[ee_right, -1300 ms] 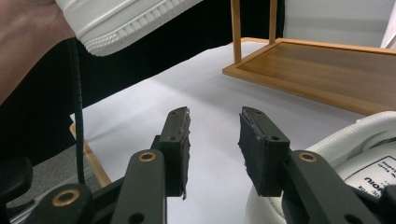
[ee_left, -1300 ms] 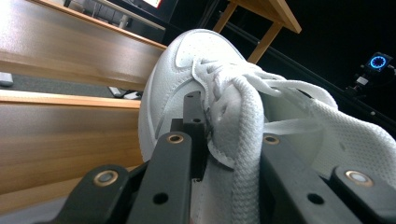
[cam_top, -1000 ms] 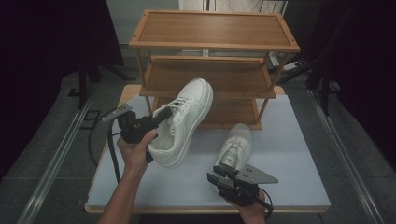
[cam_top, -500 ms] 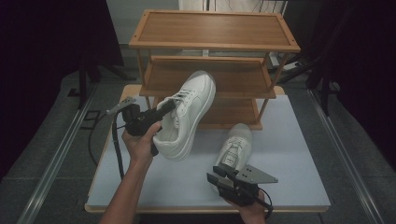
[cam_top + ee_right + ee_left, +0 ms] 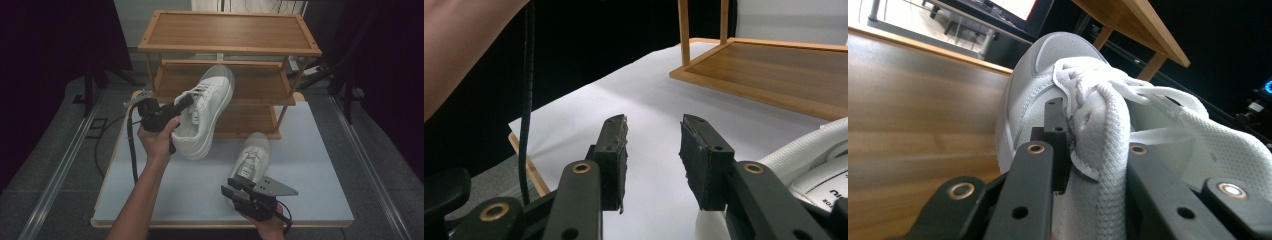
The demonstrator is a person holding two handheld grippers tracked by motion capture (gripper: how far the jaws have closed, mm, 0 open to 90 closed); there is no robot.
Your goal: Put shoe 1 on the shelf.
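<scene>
Lifted shoe [image 5: 205, 117]: a white low-top sneaker with smooth leather-like side panels, a rounded toe cap, a woven mesh tongue, flat white laces and a thick white sole. It hangs in the air, toe pointing up towards the middle board of the rack, in front of the rack and above the bench.
Left gripper [image 5: 176, 109]: black, held in the person's left hand [image 5: 159, 140]; its fingers [image 5: 1055, 131] pinch the shoe's tongue and collar edge by the laces, one inside the opening and one outside.
Second shoe [image 5: 254, 156]: a matching white sneaker, resting on its sole on the bench, toe towards the rack. A few dark letters show on its tongue label in the right gripper view, too little to read.
Right gripper [image 5: 653, 150]: black, with a grey three-cornered plate on top; its fingers are spread with a clear gap and hold nothing. They hover low over the bench just beside the second shoe's heel.
Rack [image 5: 230, 30]: three flat wooden boards with raised rims, on thin wooden posts.
Bench [image 5: 310, 150]: a smooth pale surface with a light wooden edge.
</scene>
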